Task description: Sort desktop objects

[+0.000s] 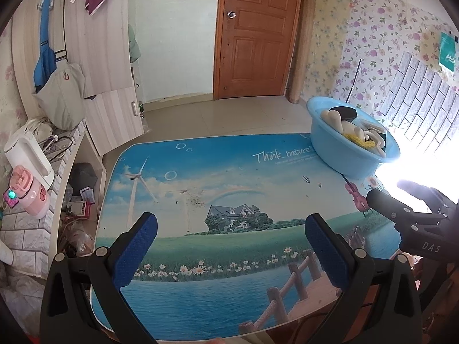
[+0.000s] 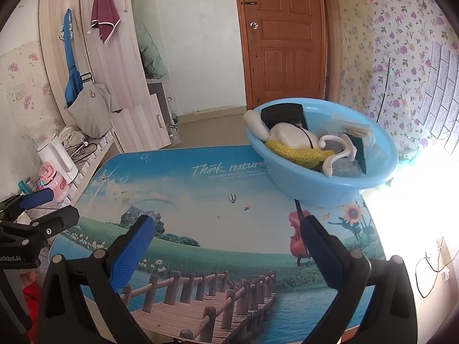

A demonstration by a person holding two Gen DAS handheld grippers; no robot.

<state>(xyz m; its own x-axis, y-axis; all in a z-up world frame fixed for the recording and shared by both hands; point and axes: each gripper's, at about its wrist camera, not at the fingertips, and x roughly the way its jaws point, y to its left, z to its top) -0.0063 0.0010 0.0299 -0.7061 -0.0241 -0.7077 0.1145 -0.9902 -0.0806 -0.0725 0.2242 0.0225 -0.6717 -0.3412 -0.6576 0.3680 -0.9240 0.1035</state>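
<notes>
Both claws hovering over tabletop (image 2: 200, 200), left claw (image 1: 231, 223) & right claw (image 2: 229, 226) gaping wide, empty. Basin (image 2: 330, 183) sitting at far-right corner w/ items piled inside.

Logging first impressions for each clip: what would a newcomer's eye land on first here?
Probably the light blue basin at the table's far right corner, heaped with white, yellow and black items. Next, the table top itself, printed with a landscape and "Think nature", with nothing else lying on it. Both the left gripper and the right gripper hang open and empty above its near edge, beside strong glare from the right.
</notes>
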